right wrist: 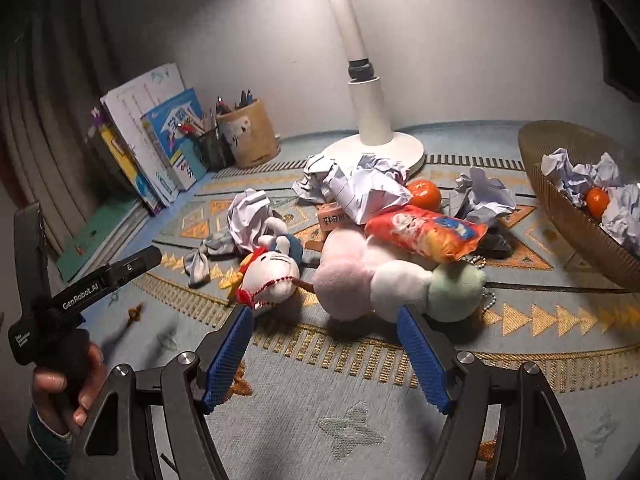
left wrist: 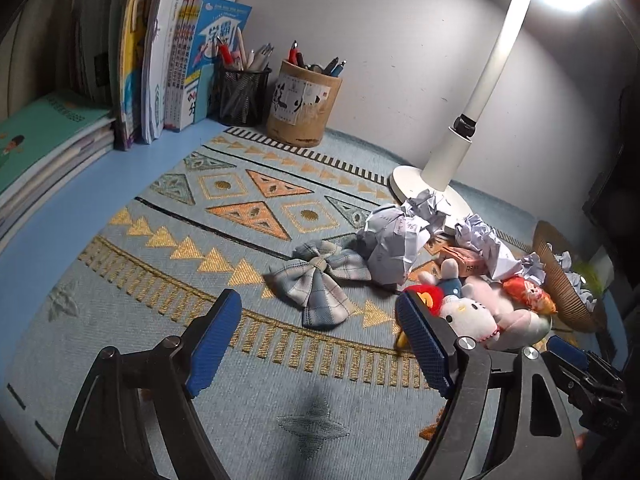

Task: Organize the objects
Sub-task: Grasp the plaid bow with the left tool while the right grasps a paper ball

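Both tools hang with jaws apart and empty over the patterned bench mat (right wrist: 360, 432): the left tool (left wrist: 320, 344), the right tool (right wrist: 326, 354). Just beyond lie a white plush (right wrist: 272, 274), a pink plush (right wrist: 348, 284), a plaid bow (left wrist: 320, 284) and crumpled paper (right wrist: 360, 188), near the lamp base (right wrist: 376, 152).

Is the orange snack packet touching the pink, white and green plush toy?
Touching. The right wrist view shows the orange snack packet lying across the top of the pink, white and green plush toy, with no gap between them.
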### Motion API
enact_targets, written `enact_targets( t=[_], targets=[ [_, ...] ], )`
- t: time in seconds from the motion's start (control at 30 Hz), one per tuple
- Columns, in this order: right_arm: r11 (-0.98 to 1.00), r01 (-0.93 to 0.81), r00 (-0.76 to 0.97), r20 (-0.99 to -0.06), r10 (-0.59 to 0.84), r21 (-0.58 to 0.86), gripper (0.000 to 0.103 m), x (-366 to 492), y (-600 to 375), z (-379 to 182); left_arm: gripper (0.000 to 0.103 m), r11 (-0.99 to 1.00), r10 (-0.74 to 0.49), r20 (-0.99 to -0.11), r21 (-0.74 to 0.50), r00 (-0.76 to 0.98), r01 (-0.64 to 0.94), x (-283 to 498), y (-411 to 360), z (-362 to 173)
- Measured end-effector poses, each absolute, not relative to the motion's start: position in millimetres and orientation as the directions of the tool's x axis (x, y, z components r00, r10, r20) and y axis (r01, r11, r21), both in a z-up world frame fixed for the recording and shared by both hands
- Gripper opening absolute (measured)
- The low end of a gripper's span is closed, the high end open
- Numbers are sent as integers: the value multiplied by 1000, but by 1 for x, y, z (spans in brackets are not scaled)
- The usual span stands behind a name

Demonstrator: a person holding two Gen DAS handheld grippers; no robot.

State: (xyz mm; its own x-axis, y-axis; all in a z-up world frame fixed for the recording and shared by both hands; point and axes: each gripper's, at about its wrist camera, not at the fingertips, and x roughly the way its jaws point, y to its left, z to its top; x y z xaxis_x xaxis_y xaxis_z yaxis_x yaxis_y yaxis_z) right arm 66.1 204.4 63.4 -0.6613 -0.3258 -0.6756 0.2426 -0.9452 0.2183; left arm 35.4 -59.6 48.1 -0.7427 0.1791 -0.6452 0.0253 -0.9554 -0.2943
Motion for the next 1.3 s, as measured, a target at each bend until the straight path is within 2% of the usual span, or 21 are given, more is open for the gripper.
enact_targets(
  t=[0.1, 0.27, 0.47, 0.6, 0.67, 0.77, 0.83, 0.87, 0.93, 0.97, 1.0, 1.13, 1.23, 1.3],
  targets=[
    [-941, 265, -667, -664, -337, 212, 74, 61, 198, 76, 79, -965, 178, -646, -263, -743, -3, 29, -55, 51],
    [-924, 295, -638, -669, -380, 244, 74, 32, 174, 98, 79, -990, 122, -720, -134, -683, -36, 12, -45, 37],
    [-886, 305, -529, -712, -462, 348, 73, -30, 129, 90, 79, -983, 174, -783, -175, -598, -58, -18, -46, 17],
    [-897, 290, -480, -760, -439, 335, 73, -65, 102, 72, 79, -985, 169, -784, -155, -598, -76, -25, -43, 17],
    [-904, 274, -458, -782, -422, 328, 73, -79, 93, 60, 76, -987, 158, -781, -141, -605, -76, -26, -41, 17],
    [-915, 254, -440, -805, -398, 313, 73, -93, 86, 44, 66, -990, 139, -779, -113, -611, -82, -24, -37, 17],
    [-915, 249, -426, -813, -397, 316, 73, -98, 83, 35, 52, -992, 128, -778, -93, -615, -89, -23, -34, 18],
    [-913, 255, -419, -814, -402, 319, 67, -99, 83, 32, 47, -992, 121, -777, -83, -618, -90, -23, -33, 18],
    [-914, 268, -420, -816, -396, 306, 56, -99, 79, 29, 27, -992, 122, -775, -76, -620, -101, -22, -31, 18],
    [-912, 278, -429, -810, -399, 302, 49, -98, 79, 29, 26, -992, 121, -774, -72, -621, -104, -22, -30, 18],
    [-909, 284, -439, -802, -406, 305, 48, -96, 79, 30, 22, -992, 121, -773, -70, -623, -105, -21, -30, 19],
    [-888, 319, -488, -746, -453, 331, 47, -82, 85, 50, 21, -989, 146, -732, -102, -665, -105, -12, -35, 27],
    [-881, 334, -535, -703, -469, 335, 47, -66, 94, 75, 21, -975, 215, -681, -188, -701, -116, 0, -41, 41],
    [-880, 336, -563, -677, -474, 337, 47, -52, 104, 90, 21, -971, 229, -645, -199, -729, -130, 10, -38, 54]
  ],
)
